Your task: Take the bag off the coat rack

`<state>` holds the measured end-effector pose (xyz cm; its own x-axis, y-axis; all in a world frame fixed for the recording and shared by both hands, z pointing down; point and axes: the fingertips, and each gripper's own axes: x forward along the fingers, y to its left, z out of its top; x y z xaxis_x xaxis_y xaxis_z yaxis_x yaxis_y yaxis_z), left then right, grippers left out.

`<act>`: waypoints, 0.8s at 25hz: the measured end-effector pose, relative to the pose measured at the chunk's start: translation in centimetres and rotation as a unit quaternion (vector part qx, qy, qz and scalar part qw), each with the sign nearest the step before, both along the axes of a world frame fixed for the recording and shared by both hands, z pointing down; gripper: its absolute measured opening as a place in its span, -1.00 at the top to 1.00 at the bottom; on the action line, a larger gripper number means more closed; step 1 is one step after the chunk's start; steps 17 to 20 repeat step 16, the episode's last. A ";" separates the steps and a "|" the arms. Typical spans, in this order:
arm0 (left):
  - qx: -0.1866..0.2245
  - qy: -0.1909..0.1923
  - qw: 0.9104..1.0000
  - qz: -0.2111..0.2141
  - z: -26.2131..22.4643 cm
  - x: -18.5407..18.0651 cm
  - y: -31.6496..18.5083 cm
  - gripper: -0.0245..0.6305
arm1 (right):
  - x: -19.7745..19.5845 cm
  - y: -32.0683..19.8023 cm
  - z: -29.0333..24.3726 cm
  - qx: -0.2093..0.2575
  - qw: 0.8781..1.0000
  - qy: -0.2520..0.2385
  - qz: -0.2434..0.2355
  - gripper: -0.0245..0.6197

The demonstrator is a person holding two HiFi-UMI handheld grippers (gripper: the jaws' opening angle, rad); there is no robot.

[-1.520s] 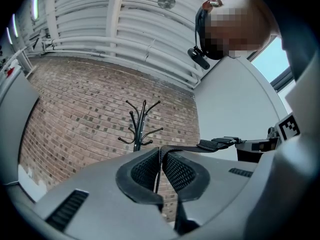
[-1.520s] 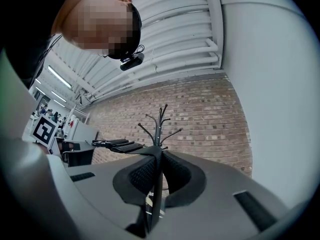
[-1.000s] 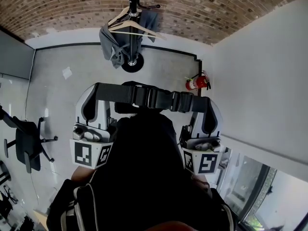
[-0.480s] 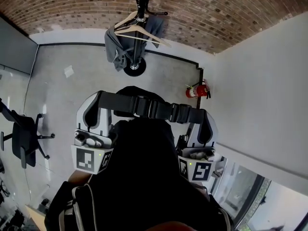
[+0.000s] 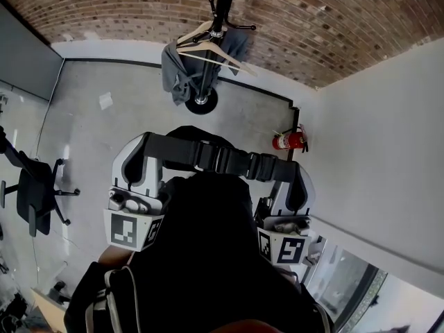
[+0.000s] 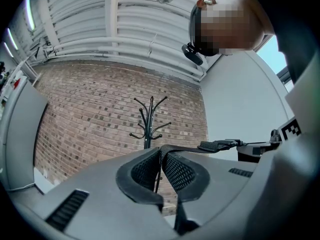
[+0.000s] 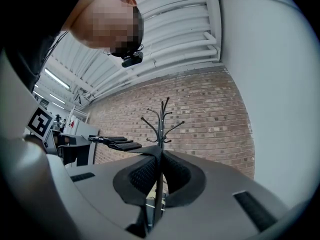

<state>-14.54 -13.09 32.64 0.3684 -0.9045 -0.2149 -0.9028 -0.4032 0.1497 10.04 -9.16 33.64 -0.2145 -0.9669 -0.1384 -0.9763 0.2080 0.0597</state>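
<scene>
Person's left gripper (image 5: 146,142) and right gripper (image 5: 298,173) are each pinching tight on the black strap (image 5: 222,158). The bag (image 5: 208,200) is hanging between them, well apart from the coat rack (image 5: 220,5) (which is only carrying a grey garment (image 5: 179,75)). Looks like the lift-off is basically done, so next they're probably carrying it away without loosening either grip.

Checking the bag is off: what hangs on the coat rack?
A wooden hanger and a grey garment hang on the coat rack; the bag is not on it. Whatever is under the garment is covered.
</scene>
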 end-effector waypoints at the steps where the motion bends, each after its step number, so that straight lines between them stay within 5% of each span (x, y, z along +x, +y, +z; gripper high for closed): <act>1: 0.001 -0.002 1.000 -0.002 0.0 -0.2 -0.1 0.85 | -0.1 -0.2 -0.1 0.002 1.000 0.000 -0.002 0.86; 20: -0.002 -0.023 1.000 -0.003 0.1 -0.3 -1.3 0.85 | -0.2 -2.0 0.0 0.004 1.000 -0.008 -0.005 0.86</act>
